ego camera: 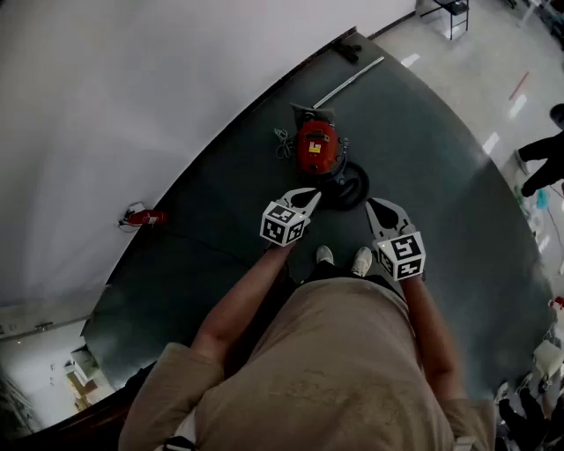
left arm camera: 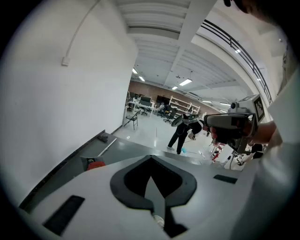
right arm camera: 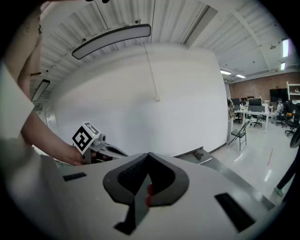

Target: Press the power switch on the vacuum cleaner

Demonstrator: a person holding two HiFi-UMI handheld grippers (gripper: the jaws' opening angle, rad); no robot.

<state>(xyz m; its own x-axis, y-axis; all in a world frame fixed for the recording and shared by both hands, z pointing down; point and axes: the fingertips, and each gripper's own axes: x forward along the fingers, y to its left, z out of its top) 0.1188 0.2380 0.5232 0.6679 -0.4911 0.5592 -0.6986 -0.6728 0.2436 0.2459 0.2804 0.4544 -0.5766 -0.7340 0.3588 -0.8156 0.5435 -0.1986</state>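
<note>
The red vacuum cleaner (ego camera: pixel 316 147) stands on a dark grey mat (ego camera: pixel 441 176) by the white wall. Its black hose (ego camera: pixel 350 186) is coiled in front of it, and its metal wand (ego camera: pixel 349 81) lies behind it. My left gripper (ego camera: pixel 315 195) hangs just short of the hose with its jaws shut on nothing. My right gripper (ego camera: pixel 371 204) hovers right of the hose, also shut and empty. In the left gripper view the jaws (left arm camera: pixel 151 157) meet, and the vacuum cleaner (left arm camera: pixel 96 164) peeks over them at the left. A sliver of red shows through the gap behind the right gripper's (right arm camera: pixel 149 154) tips.
The person's shoes (ego camera: pixel 343 258) stand just behind the grippers. A small red and white object (ego camera: pixel 144 217) lies at the mat's left edge by the wall. Other people (ego camera: pixel 543 164) stand at the right on the glossy floor. A chair (ego camera: pixel 450 12) stands far back.
</note>
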